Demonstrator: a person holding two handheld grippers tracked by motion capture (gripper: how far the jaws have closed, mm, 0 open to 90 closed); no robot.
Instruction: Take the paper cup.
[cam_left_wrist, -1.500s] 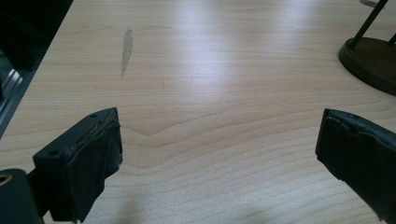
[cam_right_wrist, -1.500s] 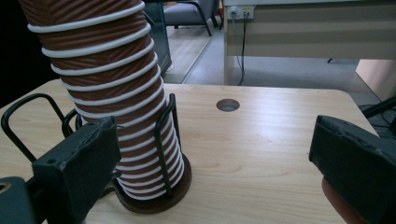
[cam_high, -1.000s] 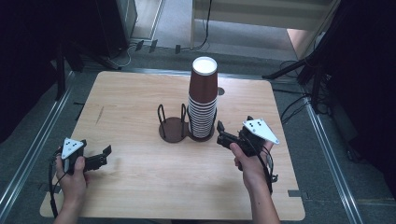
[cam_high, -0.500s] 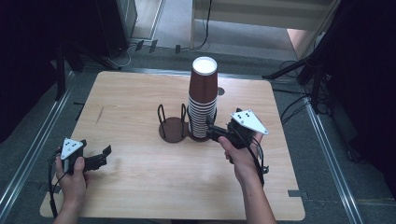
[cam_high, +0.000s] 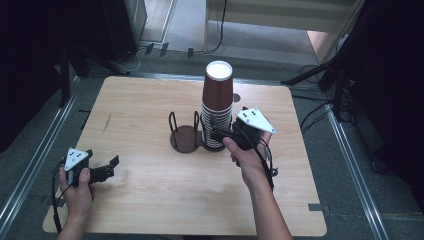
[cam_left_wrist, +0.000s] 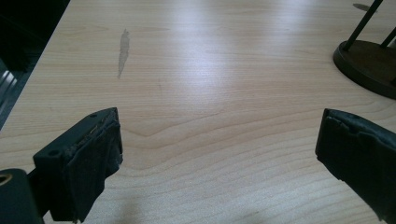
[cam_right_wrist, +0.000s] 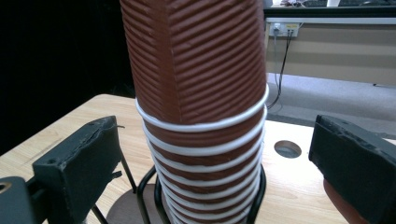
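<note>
Resting low: left gripper (cam_high: 107, 170) sits at the lower left of the high view, held in the person's left hand (cam_high: 77, 187) over bare wood.
Left gripper state: jaws spread wide with nothing between them; in the left gripper view the two black jaws stand at the bottom corners with only table between.
Table (cam_high: 140, 210): light wood, taking up the middle of the high view; a grey smear (cam_left_wrist: 123, 49) marks it at the upper left of the left gripper view.
Empty holder (cam_high: 184, 137): a dark round base with thin upright wire loops, at the centre of the high view, just left of the cups; its edge shows at the upper right of the left gripper view (cam_left_wrist: 366, 63).
Cup stack (cam_high: 217, 107): brown ribbed paper cups with white rims, nested upside down into a tall tower, standing upright in a second wire holder just right of centre in the high view.
Stack in the right gripper view (cam_right_wrist: 205, 93): rises through the centre of the frame, black wire loops around its foot.
Right gripper (cam_high: 217, 134): right of centre in the high view, in the person's right hand (cam_high: 247, 155), tips at the lower part of the stack.
Right gripper state: jaws parted, one on each side of the stack, apart from it on both sides.
Table hole (cam_right_wrist: 287, 149): a small round opening, right of the stack in the right gripper view.
</note>
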